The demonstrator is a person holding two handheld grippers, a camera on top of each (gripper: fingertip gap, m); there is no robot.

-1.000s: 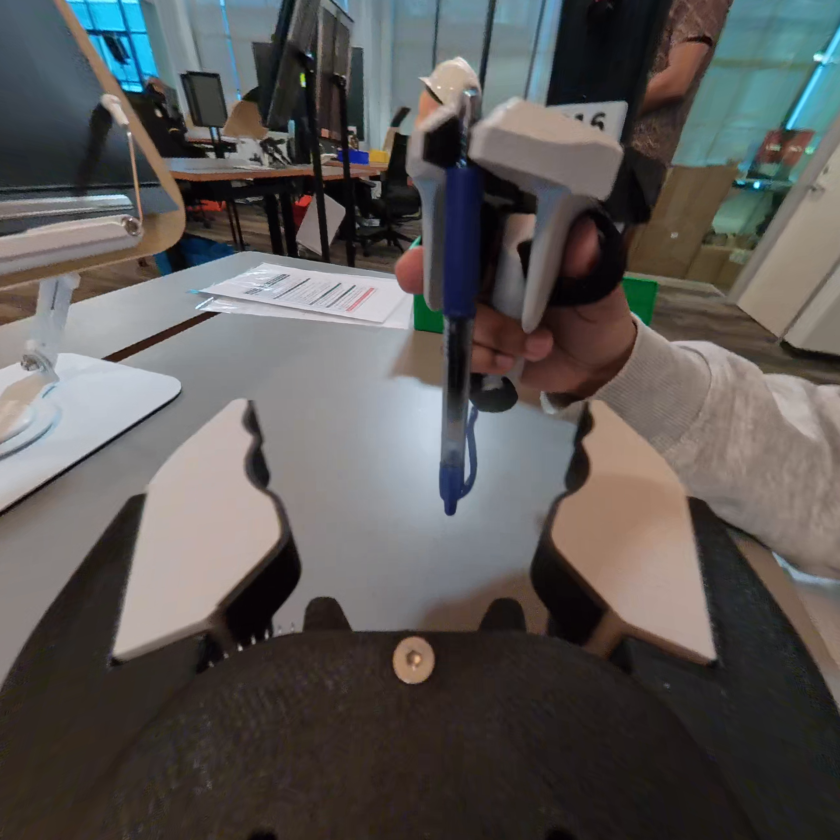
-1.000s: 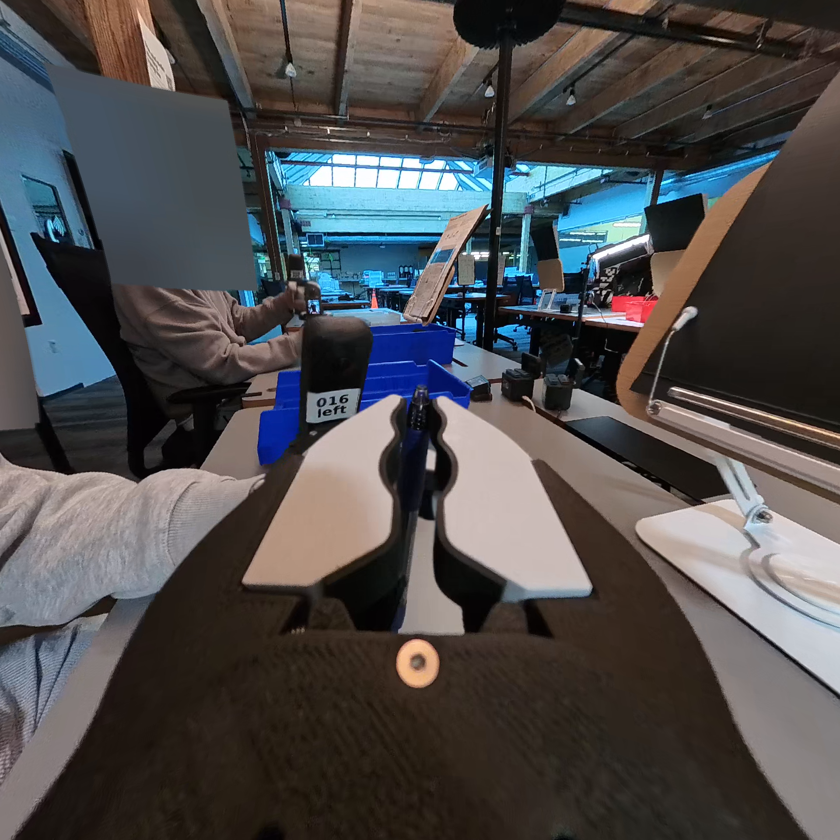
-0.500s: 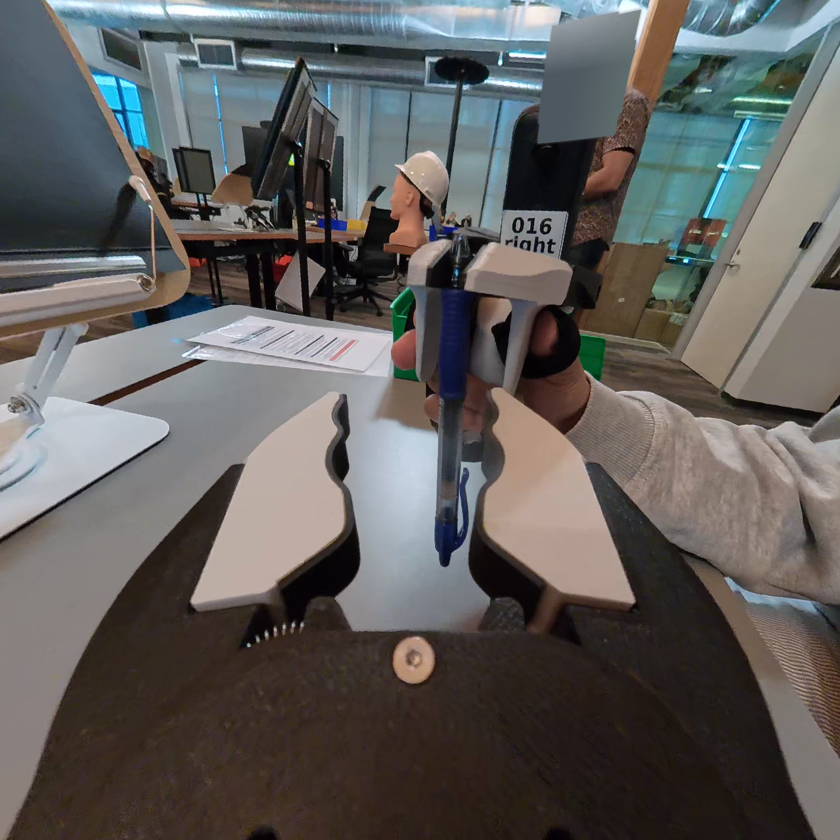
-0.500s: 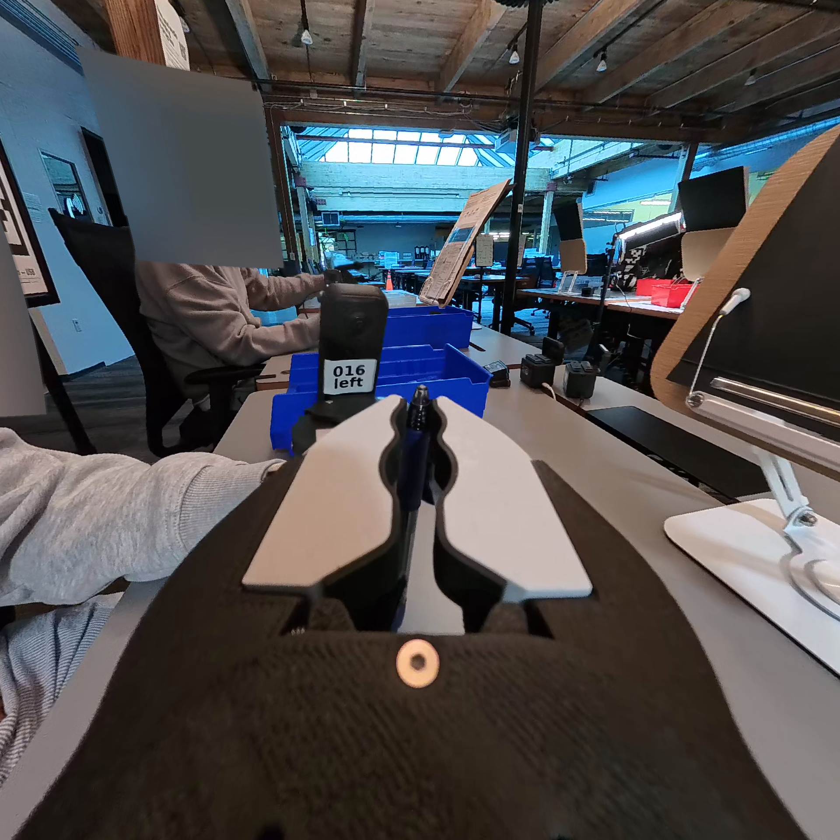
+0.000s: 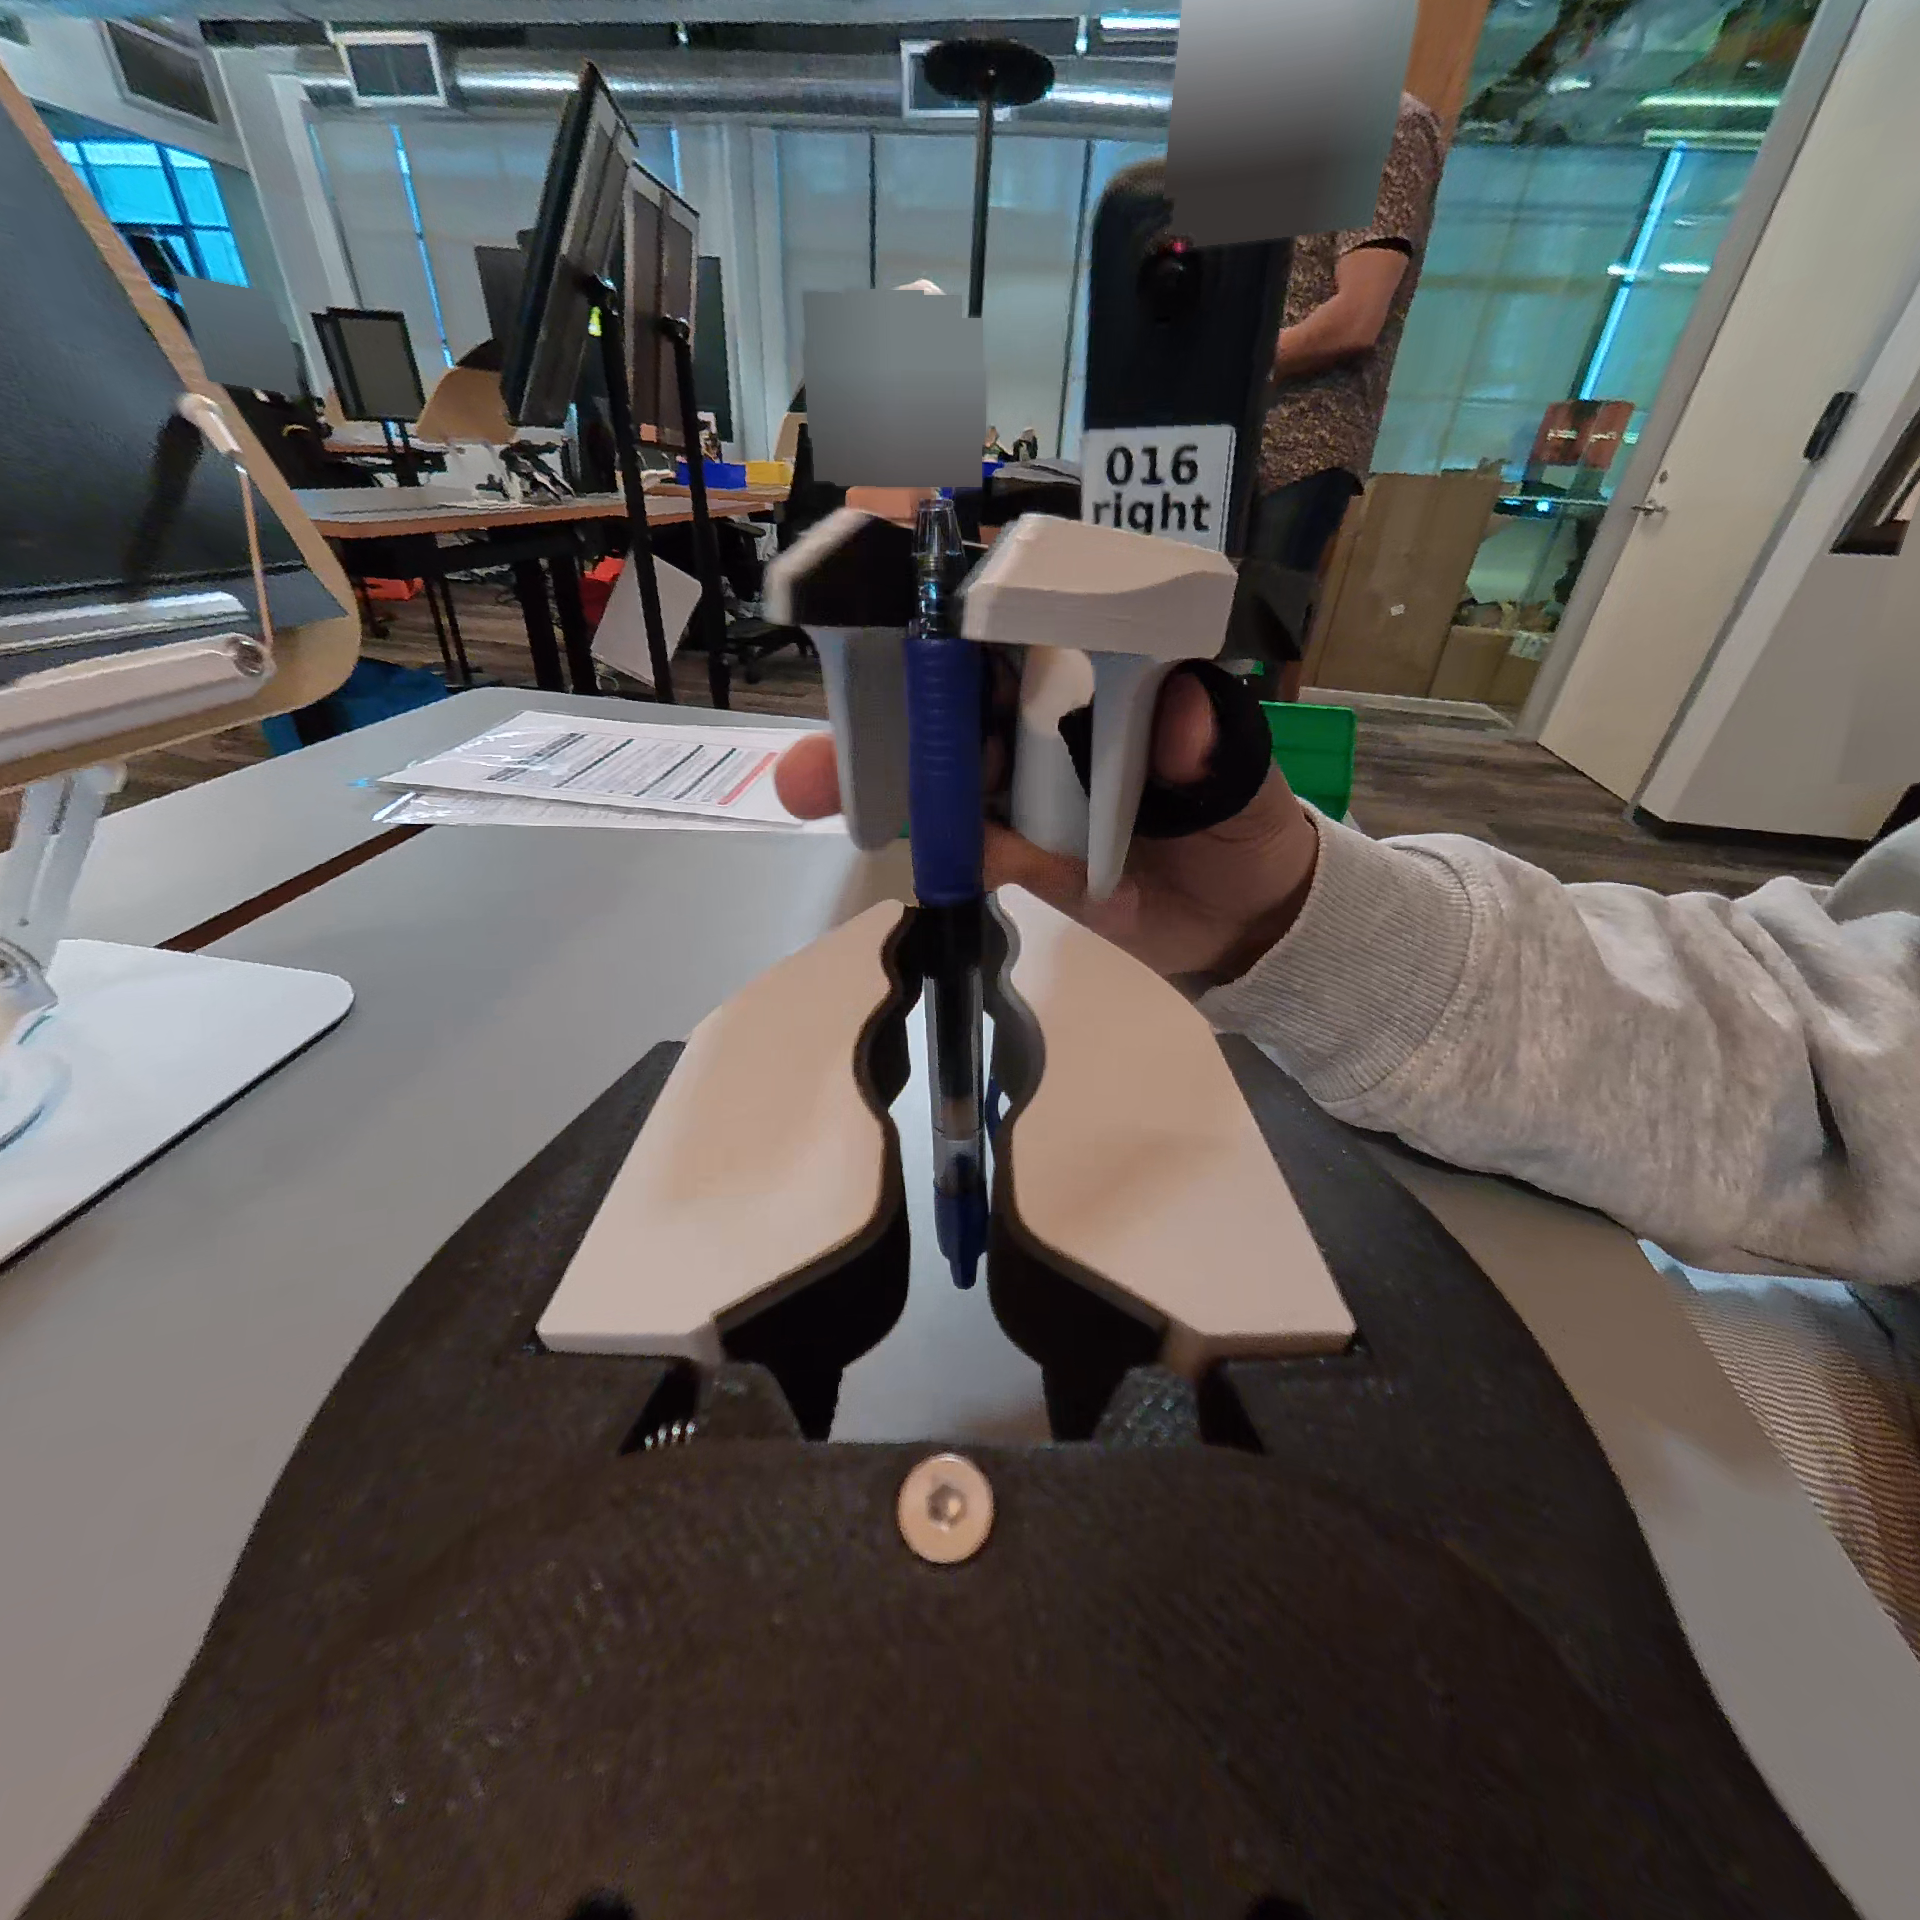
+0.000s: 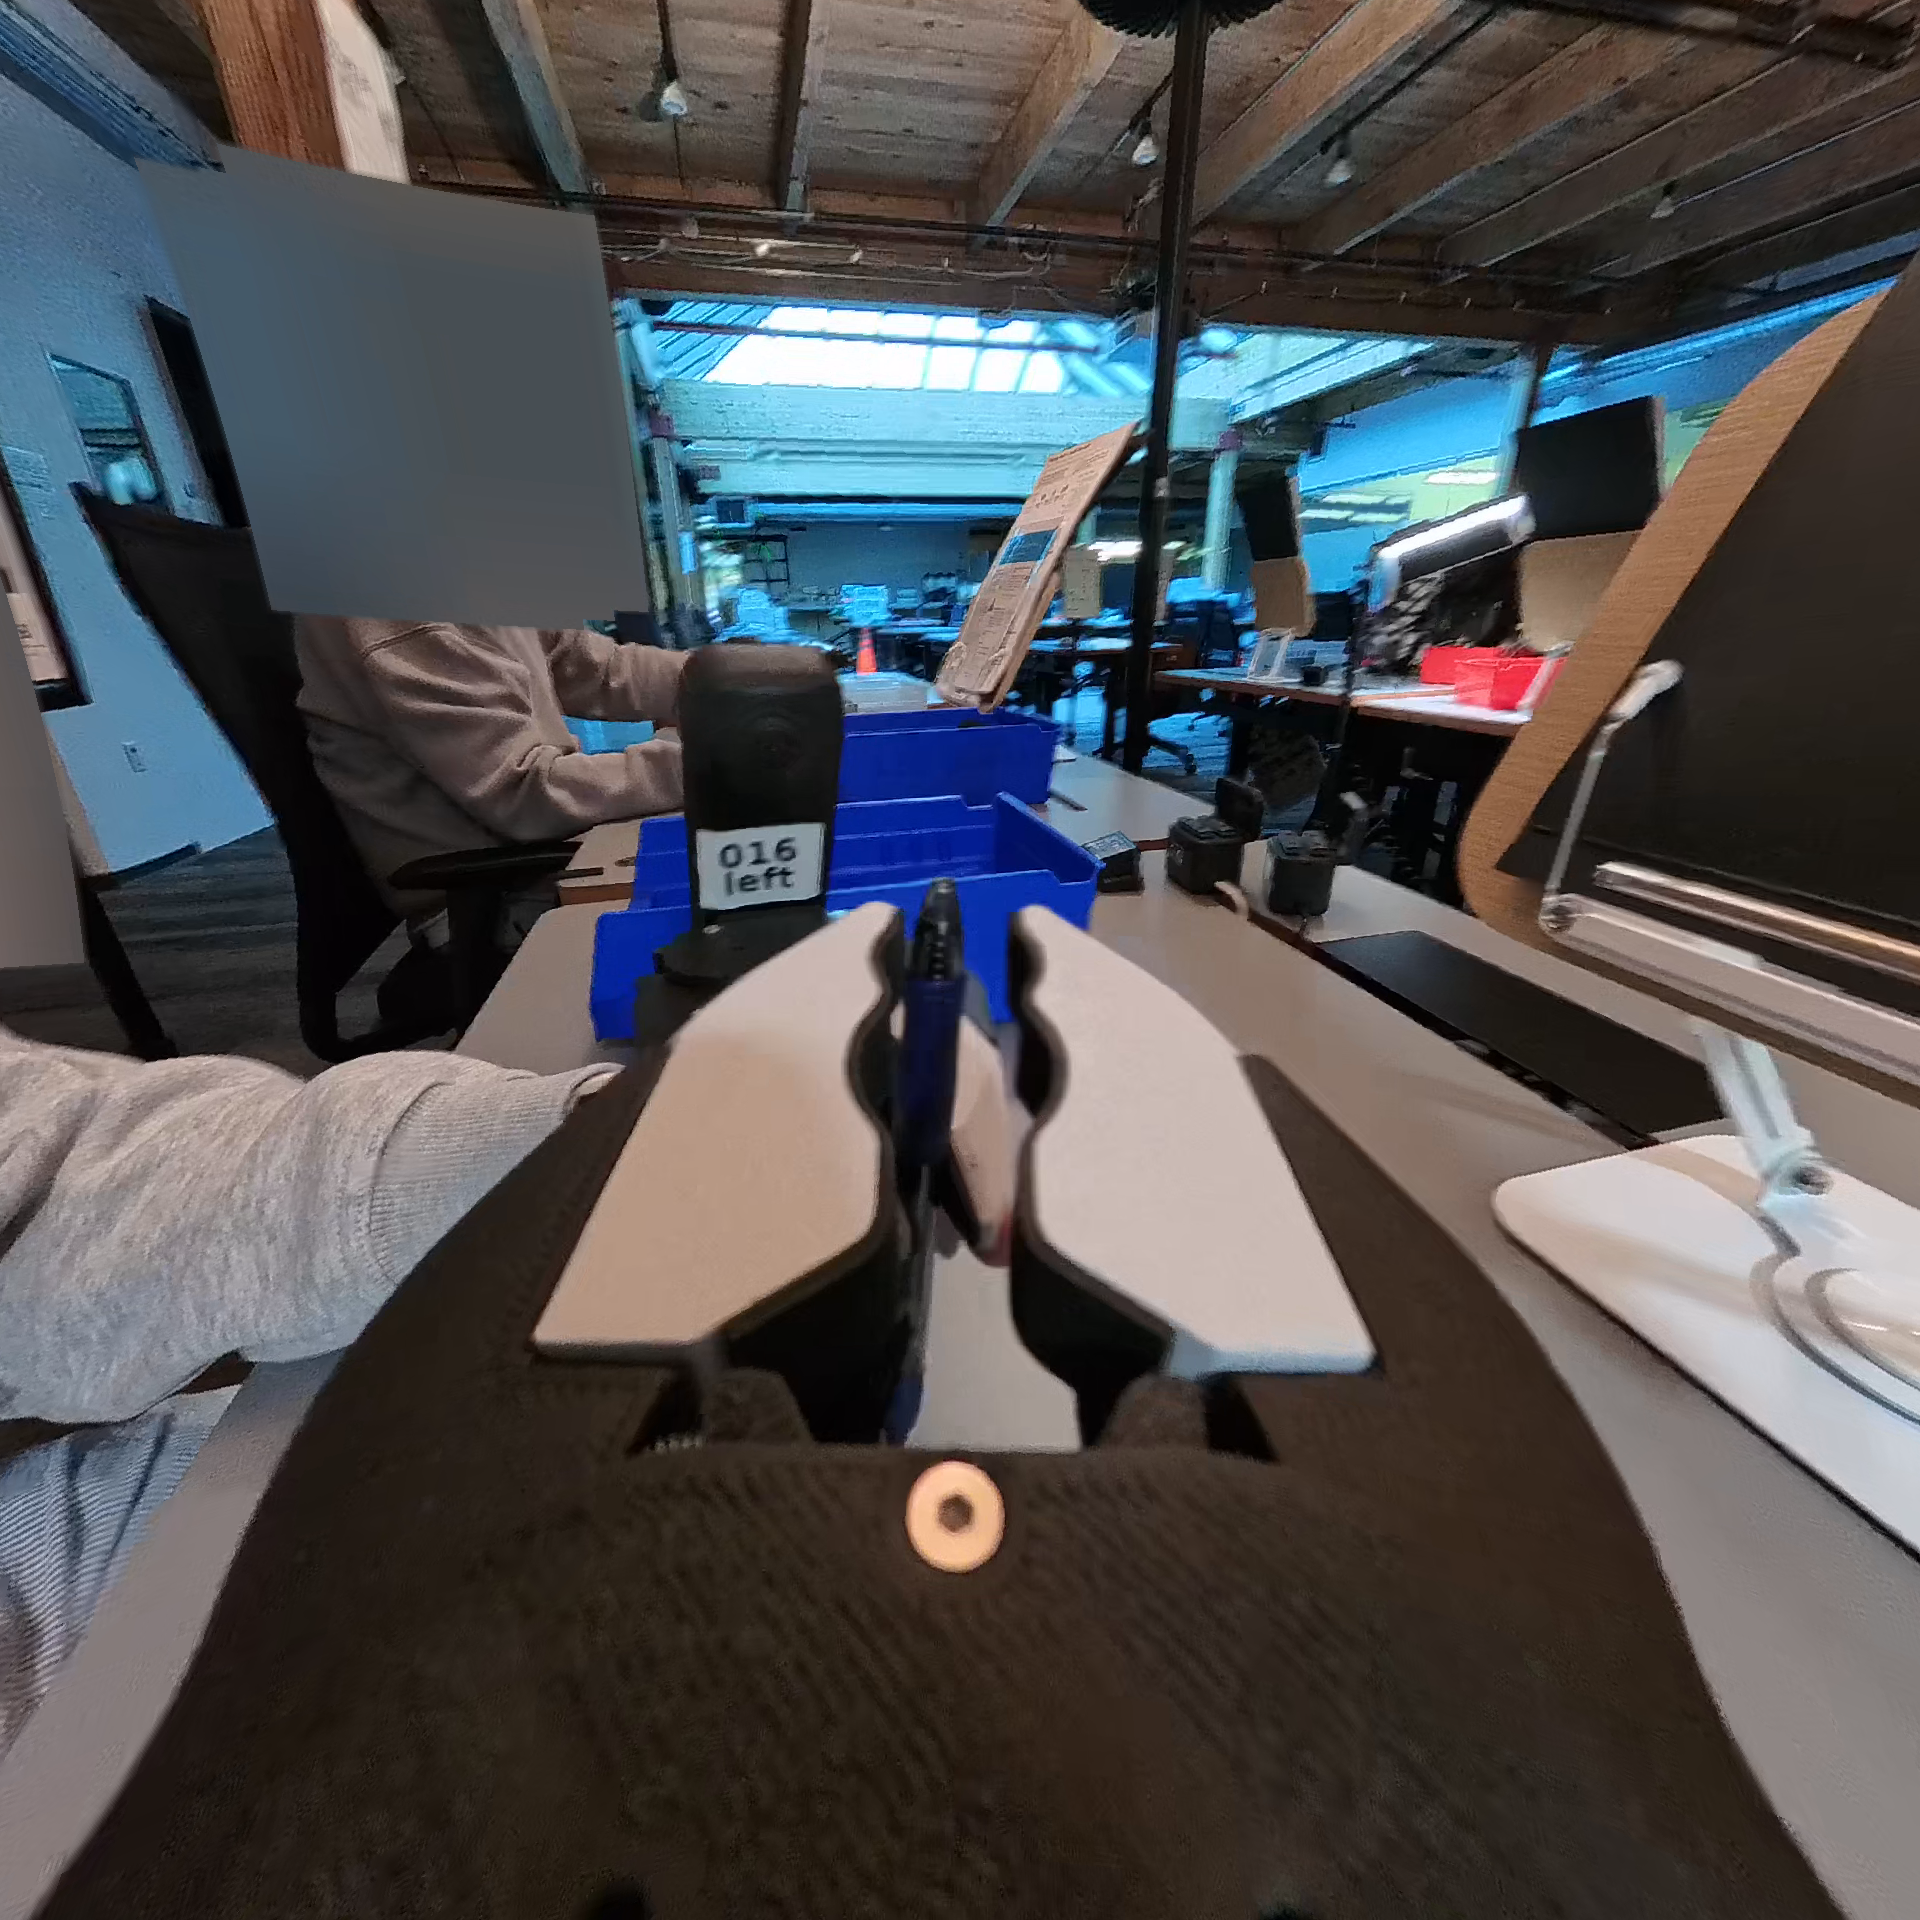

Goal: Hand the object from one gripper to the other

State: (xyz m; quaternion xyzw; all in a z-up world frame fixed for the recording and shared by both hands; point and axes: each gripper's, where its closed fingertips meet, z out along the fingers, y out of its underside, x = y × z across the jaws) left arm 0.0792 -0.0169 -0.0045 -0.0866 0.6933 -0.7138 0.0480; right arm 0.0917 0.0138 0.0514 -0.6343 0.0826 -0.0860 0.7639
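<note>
I hold a blue pen (image 5: 943, 790) upright between my two grippers, above the grey worktop (image 5: 520, 966). My right gripper (image 5: 940, 582) has its white fingers closed on the pen's upper part, around the ribbed blue grip, with the dark tip sticking out above them. Below that, my left gripper (image 5: 948, 935) has drawn in around the clear barrel: its fingertips sit tight against the pen on both sides, so it looks clamped on, and the pen's blue clip end hangs down in the gap between the fingers. From the right wrist camera the pen (image 6: 928, 1029) runs along the slot between my right gripper's (image 6: 951, 935) fingers, pressed against the left one, with a narrow gap beside the other finger; I read that as gripping. My hand (image 5: 1164, 862) in a grey sleeve shows just behind the pen. Beyond the pen on the worktop lies a printed sheet (image 5: 613, 769), and well off to its left stands a white stand base (image 5: 156, 1060). In the right wrist view, blue bins (image 6: 914, 862) sit behind the pen.
</note>
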